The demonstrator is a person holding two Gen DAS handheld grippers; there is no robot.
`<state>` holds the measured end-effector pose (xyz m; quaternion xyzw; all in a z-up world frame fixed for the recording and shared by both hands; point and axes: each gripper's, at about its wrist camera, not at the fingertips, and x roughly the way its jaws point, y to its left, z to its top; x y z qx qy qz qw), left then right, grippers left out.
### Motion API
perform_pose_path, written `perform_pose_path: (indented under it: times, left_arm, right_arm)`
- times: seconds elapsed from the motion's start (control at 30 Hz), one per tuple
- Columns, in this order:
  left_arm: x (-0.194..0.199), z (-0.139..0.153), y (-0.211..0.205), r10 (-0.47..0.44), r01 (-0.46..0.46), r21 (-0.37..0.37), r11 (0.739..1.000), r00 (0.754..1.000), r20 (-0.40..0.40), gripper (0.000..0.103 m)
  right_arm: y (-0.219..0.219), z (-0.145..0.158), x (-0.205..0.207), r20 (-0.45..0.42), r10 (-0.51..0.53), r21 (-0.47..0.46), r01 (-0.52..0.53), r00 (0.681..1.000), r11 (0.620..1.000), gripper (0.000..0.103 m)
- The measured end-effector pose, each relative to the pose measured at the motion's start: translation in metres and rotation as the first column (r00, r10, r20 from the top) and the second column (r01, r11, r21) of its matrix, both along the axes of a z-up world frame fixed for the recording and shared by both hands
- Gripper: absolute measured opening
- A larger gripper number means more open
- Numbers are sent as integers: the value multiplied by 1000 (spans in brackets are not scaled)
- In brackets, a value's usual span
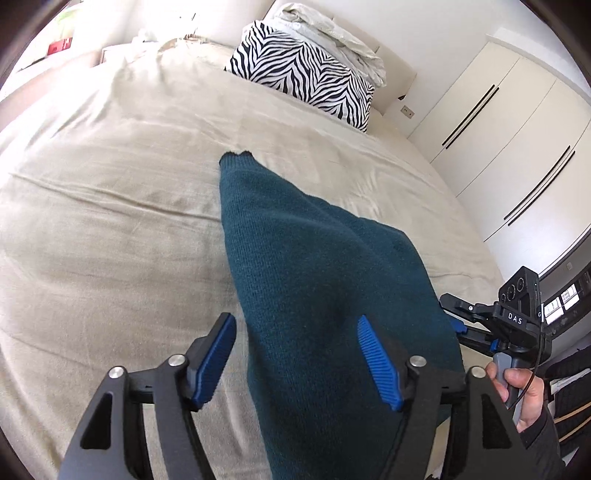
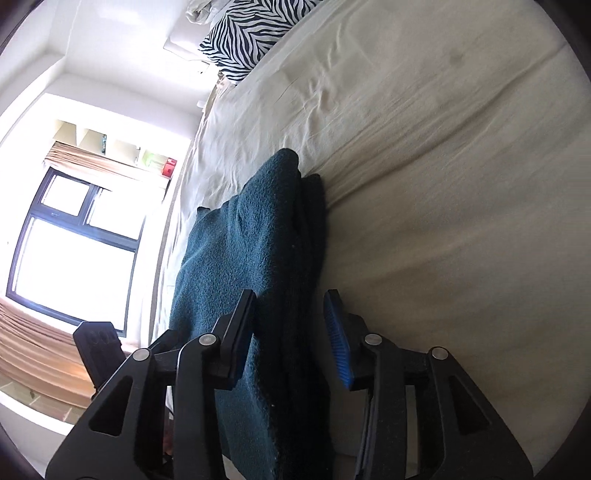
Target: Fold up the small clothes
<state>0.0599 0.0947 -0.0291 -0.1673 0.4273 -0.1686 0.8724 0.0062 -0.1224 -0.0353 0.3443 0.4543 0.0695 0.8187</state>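
— What do you have closest to the cameras?

— On my left wrist view, the left hand-held gripper [image 1: 297, 360] stands wide open, its blue pads [image 1: 378, 363] well apart. The teal knit garment [image 1: 314, 280] runs up between them, and I see neither pad pressing on it, so it holds nothing that I can make out.

— And the other side?

— My right hand-held gripper [image 2: 291, 338] is rolled onto its side and its jaws are parted too. The folded garment [image 2: 258, 254] passes between the fingers; the left-hand finger [image 2: 240, 332] looks to be touching the cloth, the blue-padded one stands off from it. I cannot tell whether it grips. In the left view I also see that gripper [image 1: 491, 325] at the garment's right edge, with a hand [image 1: 524, 391] on its handle.

— Where does the garment lie?

— On the bed [image 1: 110, 221], over a beige sheet, layered on itself, narrowing to a cuff-like end [image 1: 236, 157] farther away.

— Beyond that?

— A zebra-print pillow [image 1: 306, 77] at the head of the bed, rumpled white bedding [image 1: 332, 33] behind it, white wardrobe doors [image 1: 509, 140] to the right, and in the right view a bright window [image 2: 74, 251]
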Motion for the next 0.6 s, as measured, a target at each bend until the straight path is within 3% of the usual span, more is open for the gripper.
perform_pose_path:
  times: [0.03, 0.1, 0.2, 0.27, 0.33, 0.43, 0.47, 0.57, 0.6]
  left_arm:
    - [-9, 9, 0, 10, -10, 14, 1000, 999, 39, 89]
    - [-30, 29, -5, 26, -37, 80, 996, 992, 123, 91]
    - [-53, 63, -22, 63, -118, 199, 973, 963, 263, 103]
    - [-68, 85, -34, 91, -185, 238, 953, 929, 358, 103]
    - [-88, 104, -40, 93, -231, 282, 931, 898, 430, 103]
    - [-112, 125, -48, 100, -306, 356, 883, 863, 494, 103]
    - [-116, 130, -50, 112, -335, 372, 866, 854, 508, 103]
    - [-132, 136, -51, 187, -436, 433, 789, 842, 507, 103]
    - [-131, 136, -50, 198, -439, 435, 786, 845, 496, 103]
  right_arm:
    - [0, 11, -7, 21, -18, -61, 19, 1000, 998, 49]
    - [2, 35, -24, 81, -39, -168, 52, 996, 984, 49]
    - [17, 70, -52, 187, -62, -353, 126, 980, 927, 55]
    - [26, 95, -72, 270, -56, -449, 177, 961, 876, 66]
    - [34, 118, -94, 360, -47, -507, 238, 932, 828, 90]
    - [51, 151, -134, 525, -19, -530, 344, 851, 775, 103]
    - [51, 165, -146, 555, -7, -548, 372, 832, 749, 103]
    - [65, 189, -164, 552, 44, -616, 372, 833, 695, 103]
    - [69, 196, -167, 542, 61, -623, 352, 838, 699, 103]
